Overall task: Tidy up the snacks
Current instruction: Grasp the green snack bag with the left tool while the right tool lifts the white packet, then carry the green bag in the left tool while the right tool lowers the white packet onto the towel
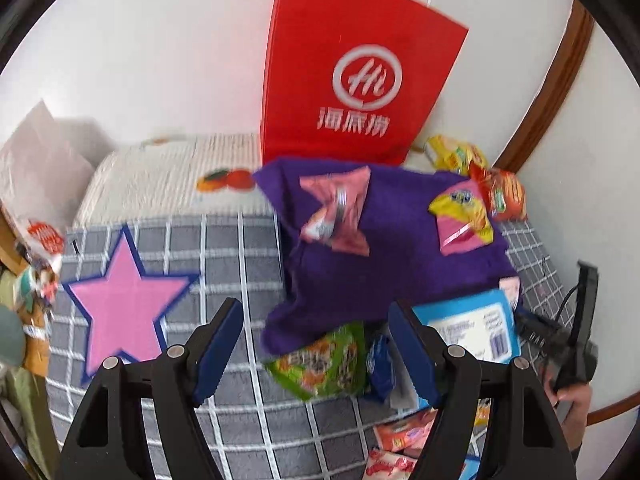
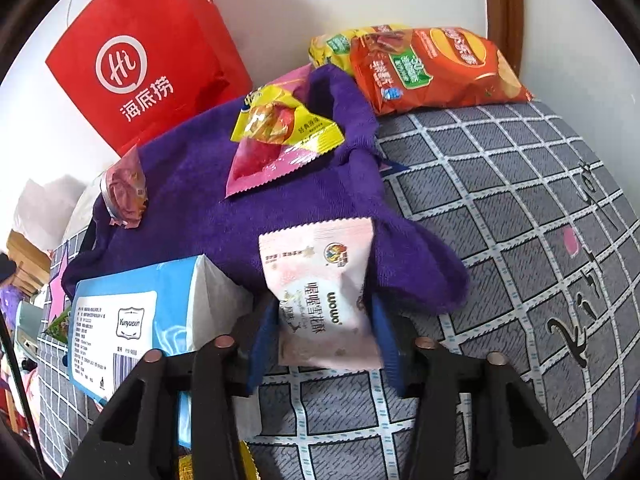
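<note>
My right claw (image 2: pixel 326 320) is clamped on a pale pink snack pack (image 2: pixel 320 292), blue pads pressing both its edges; the print reads "wowo" with Chinese characters I can only partly read. The pack sits at the near edge of a purple towel (image 2: pixel 208 208) spread on a grey grid-pattern bed cover (image 2: pixel 500 208).

My left claw (image 1: pixel 316 348) stands apart, nothing between the pads, over a green snack bag (image 1: pixel 324 364) whose label is too blurred to read. A small blue packet (image 1: pixel 380 364) lies just beside it, partly hidden.

Red paper bag (image 2: pixel 132 60) against the wall: "Hi" logo in a circle, "海底捞" beneath; top cut off by the frame.

Blue-and-white pack (image 2: pixel 132 316): label reads "Yunyuexin", fine print illegible, lower part hidden behind the claw.

On the towel, three packets: one yellow (image 2: pixel 280 124) lying across one pink (image 2: pixel 256 168), one crumpled pink (image 2: pixel 124 192). Their writing is too small to read.

By the wall, two chip bags: one orange-red (image 2: pixel 436 68), one yellow (image 2: pixel 332 48) mostly hidden behind it.

Pink star (image 1: pixel 124 296) printed on the cover. More red-pink packets (image 1: pixel 404 432) at the left view's bottom edge, count unclear
</note>
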Demonstrator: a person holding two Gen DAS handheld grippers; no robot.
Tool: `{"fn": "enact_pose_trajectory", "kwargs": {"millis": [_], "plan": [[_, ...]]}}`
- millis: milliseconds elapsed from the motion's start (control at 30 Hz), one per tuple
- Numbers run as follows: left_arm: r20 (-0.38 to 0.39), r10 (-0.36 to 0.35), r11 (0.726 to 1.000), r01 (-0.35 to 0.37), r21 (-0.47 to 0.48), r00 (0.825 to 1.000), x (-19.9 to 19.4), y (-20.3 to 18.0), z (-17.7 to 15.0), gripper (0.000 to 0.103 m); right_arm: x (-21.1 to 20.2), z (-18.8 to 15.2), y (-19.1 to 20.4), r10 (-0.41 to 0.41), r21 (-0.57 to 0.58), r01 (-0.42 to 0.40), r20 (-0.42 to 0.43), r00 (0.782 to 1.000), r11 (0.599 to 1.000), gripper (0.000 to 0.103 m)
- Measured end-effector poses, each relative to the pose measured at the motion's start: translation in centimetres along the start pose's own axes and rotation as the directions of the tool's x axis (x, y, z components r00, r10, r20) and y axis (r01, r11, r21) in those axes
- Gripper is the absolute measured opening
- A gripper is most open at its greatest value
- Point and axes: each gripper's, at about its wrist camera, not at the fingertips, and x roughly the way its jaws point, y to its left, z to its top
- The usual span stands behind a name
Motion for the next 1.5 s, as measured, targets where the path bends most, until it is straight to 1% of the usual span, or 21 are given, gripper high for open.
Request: {"fn": "enact_pose_trajectory", "kwargs": {"millis": [67,200,300,467,533,600,633,667,700,733,767,800,833,967,1067,1200,1267,1367,1500], "plan": [[-0.022,-0.010,1.000,0.010,-0.002,1.000,0.7,0.1,-1.0,0.073,-0.5,-0.2,0.1,-0.008,-0.012,0.008,0.011,1.000,1.000,0.043],[-0.057,0.008,1.000,-0.009,-0.012,0.998,2.4,0.2,-2.5,0.073,-2.1,-1.0,0.1,-0.026,-0.033,0.027,0.017,1.000,0.999,0.043],[-0.097,0.015,1.000,-0.017,-0.015,0.995,3.8,0.1,-3.5,0.073,-3.5,-1.7,-0.4,-0.024,-0.030,0.025,0.027,0.999,0.999,0.043],[-0.122,0.024,1.000,-0.026,-0.012,0.992,5.8,-0.2,-4.3,0.072,-5.8,-2.8,-0.9,-0.035,-0.021,0.036,0.053,0.998,0.999,0.043],[-0.125,0.016,1.000,-0.018,-0.011,0.992,6.5,-0.3,-4.5,0.071,-6.5,-3.3,-0.9,-0.050,-0.027,0.051,0.060,0.997,0.998,0.043],[-0.126,0.026,1.000,-0.026,0.003,0.992,7.0,-0.5,-4.6,0.067,-7.0,-3.5,-0.9,-0.056,-0.030,0.058,0.063,0.996,0.998,0.043],[-0.126,0.035,0.999,-0.034,0.012,0.991,7.2,-0.6,-4.7,0.062,-7.2,-3.6,-0.9,-0.057,-0.032,0.059,0.063,0.996,0.998,0.043],[-0.121,0.044,0.999,-0.041,0.020,0.992,7.3,-0.7,-4.7,0.060,-7.4,-3.7,-0.8,-0.061,-0.034,0.063,0.065,0.996,0.997,0.043],[-0.114,0.043,0.999,-0.041,0.022,0.993,7.2,-0.6,-4.8,0.059,-7.5,-3.7,-0.8,-0.063,-0.036,0.065,0.066,0.996,0.997,0.043],[-0.106,0.043,0.999,-0.040,0.027,0.993,7.1,-0.6,-4.8,0.053,-7.7,-3.8,-0.8,-0.064,-0.038,0.067,0.068,0.996,0.997,0.043],[-0.101,0.032,0.999,-0.029,0.036,0.994,6.9,-0.6,-4.8,0.038,-7.9,-3.8,-0.7,-0.065,-0.040,0.068,0.070,0.995,0.997,0.043],[-0.106,0.010,0.999,-0.006,0.041,0.994,6.8,-0.7,-4.9,0.038,-8.0,-3.8,-0.5,-0.065,-0.043,0.069,0.074,0.995,0.997,0.043],[-0.107,0.008,0.999,-0.003,0.038,0.994,6.5,-0.6,-4.9,0.038,-8.2,-3.7,-0.4,-0.064,-0.047,0.068,0.077,0.995,0.997,0.043],[-0.076,0.050,0.997,-0.046,0.054,0.996,5.2,-0.6,-5.1,0.033,-8.9,-3.4,0.3,-0.053,-0.061,0.059,0.093,0.994,0.996,0.043],[-0.056,0.041,0.998,-0.039,0.041,0.998,3.7,-0.1,-5.1,0.031,-9.4,-3.1,1.0,-0.050,-0.074,0.058,0.104,0.993,0.996,0.043],[-0.016,0.022,0.999,-0.022,0.028,1.000,1.6,0.1,-4.6,0.030,-10.3,-2.5,1.8,-0.032,-0.092,0.044,0.126,0.992,0.995,0.043],[0.001,0.014,0.999,-0.014,0.031,1.000,0.5,0.1,-4.2,0.030,-10.8,-1.9,2.5,-0.014,-0.107,0.030,0.144,0.990,0.994,0.043],[0.031,0.020,0.999,-0.021,0.035,0.999,-0.7,-0.3,-3.4,0.030,-11.5,-0.9,3.3,0.001,-0.123,0.020,0.165,0.986,0.992,0.043],[0.053,0.018,0.999,-0.020,0.033,0.998,-1.6,-0.9,-1.8,0.030,-12.1,1.2,4.7,0.025,-0.142,0.001,0.187,0.982,0.990,0.043]]}}
